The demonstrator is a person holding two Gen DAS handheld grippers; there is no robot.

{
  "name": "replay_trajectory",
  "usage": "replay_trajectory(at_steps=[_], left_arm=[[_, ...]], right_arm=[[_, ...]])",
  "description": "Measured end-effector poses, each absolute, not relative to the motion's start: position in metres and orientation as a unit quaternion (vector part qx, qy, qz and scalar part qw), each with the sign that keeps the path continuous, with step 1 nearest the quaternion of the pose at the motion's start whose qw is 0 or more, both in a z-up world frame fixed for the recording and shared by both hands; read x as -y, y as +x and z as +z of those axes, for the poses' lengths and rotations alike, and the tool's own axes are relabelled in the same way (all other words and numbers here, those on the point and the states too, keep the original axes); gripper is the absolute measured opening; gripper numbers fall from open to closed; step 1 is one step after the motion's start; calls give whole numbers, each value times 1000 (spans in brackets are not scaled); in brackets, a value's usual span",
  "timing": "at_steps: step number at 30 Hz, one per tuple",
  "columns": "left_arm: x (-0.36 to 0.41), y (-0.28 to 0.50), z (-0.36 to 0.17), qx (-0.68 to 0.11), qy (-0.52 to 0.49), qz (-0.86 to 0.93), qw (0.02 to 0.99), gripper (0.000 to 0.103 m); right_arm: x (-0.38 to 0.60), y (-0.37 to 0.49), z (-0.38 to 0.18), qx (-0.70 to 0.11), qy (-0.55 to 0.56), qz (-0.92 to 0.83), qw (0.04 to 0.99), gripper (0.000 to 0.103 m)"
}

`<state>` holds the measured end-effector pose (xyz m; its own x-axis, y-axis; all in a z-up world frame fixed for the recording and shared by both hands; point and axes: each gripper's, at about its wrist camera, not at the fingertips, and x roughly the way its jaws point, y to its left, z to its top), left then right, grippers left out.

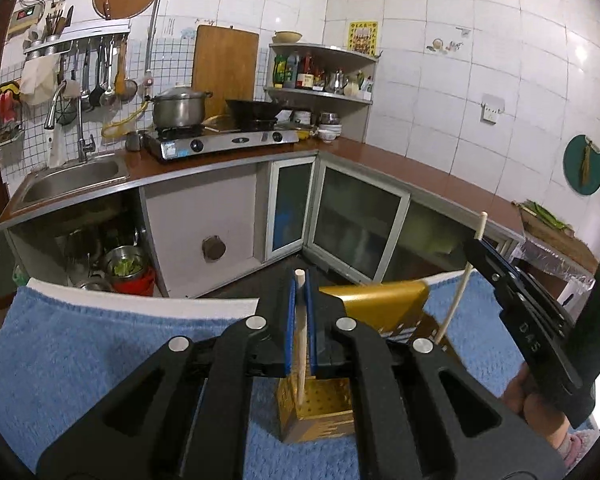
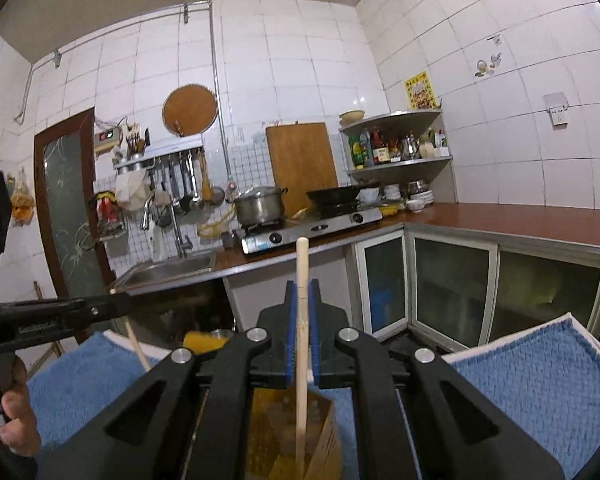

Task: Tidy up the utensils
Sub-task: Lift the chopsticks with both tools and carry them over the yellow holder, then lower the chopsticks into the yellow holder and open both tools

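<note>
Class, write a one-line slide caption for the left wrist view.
Left gripper lowers a chopstick into the gold holder.

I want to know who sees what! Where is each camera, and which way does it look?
Left wrist: sits on the left gripper, looks along its fingers at a chopstick over the gold holder; the right gripper and a hand show.
Right wrist: sits on the right gripper, looks at its own chopstick over the holder; the left gripper and a thumb show.
Shared: holder, blue towel, stove, sink.
</note>
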<state>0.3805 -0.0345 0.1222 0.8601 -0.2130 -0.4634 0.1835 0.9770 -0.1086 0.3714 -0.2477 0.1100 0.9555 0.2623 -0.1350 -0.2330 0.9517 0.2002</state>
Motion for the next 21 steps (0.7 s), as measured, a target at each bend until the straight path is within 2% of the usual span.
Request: replay_trajectory(at_steps=[6, 10, 12, 14, 16, 17, 18, 19, 20, 21], left_arm=[[30, 380, 109, -254, -43, -98, 961, 5], [30, 380, 104, -268, -37, -90, 958, 12], [28, 378, 104, -274, -39, -91, 957, 22], [26, 370, 107, -269, -35, -84, 959, 48], [22, 361, 112, -261, -34, -79, 961, 61], [20, 355, 115, -260, -36, -80, 962, 65], [19, 351, 117, -260, -37, -80, 962, 68], [15, 345, 119, -262, -38, -81, 961, 74], [14, 340, 120, -262, -38, -82, 961, 80], [10, 333, 120, -261, -38, -79, 961, 82]], right_arm=[[244, 368, 86, -113, 81, 123, 983, 6], [246, 367, 80, -132, 80, 121, 981, 7], [248, 364, 79, -146, 86, 127, 977, 7], [248, 360, 81, -153, 82, 130, 976, 7], [249, 351, 87, -158, 76, 131, 976, 8], [249, 348, 89, -161, 76, 131, 975, 15], [250, 343, 92, -164, 77, 130, 975, 30], [251, 338, 94, -164, 76, 127, 975, 36], [250, 331, 97, -164, 72, 125, 976, 41], [249, 325, 99, -167, 65, 122, 976, 41]])
